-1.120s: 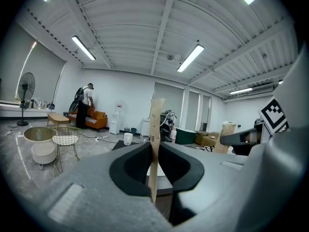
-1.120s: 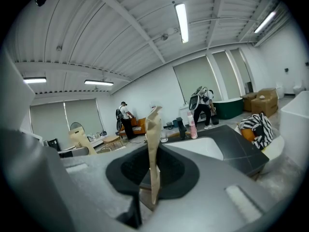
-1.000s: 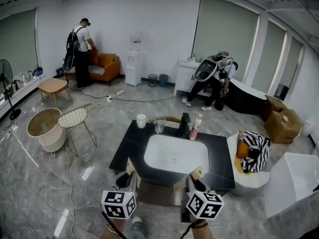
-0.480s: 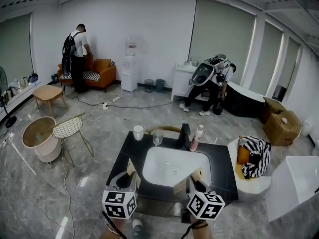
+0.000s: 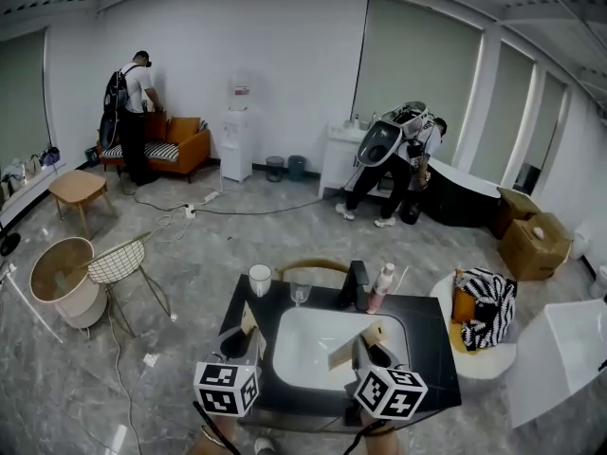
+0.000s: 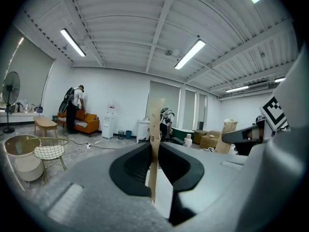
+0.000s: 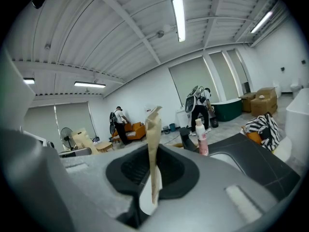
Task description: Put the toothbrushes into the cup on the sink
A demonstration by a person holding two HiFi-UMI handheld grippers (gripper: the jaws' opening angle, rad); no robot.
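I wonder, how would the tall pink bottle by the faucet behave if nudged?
The bottle is tall and narrow and stands upright, so a nudge near the top would probably tip it. It looks like plastic, so it is likely light and unlikely to break.

Counter [image 5: 432, 347]: white basin [image 5: 308, 349] fills middle, open room above it from near edge to back edge. Back edge crowded, 4 items in row: cup [image 5: 260, 279] at back-left corner, glass [image 5: 301, 295] near it, faucet [image 5: 356, 282], pink bottle [image 5: 382, 287] just beside faucet. Left and right rims bare. Left gripper [image 5: 248, 337] and right gripper [image 5: 363, 347] over near edge, each clamped on wrapped toothbrush [image 6: 155, 139] jutting past jaws.
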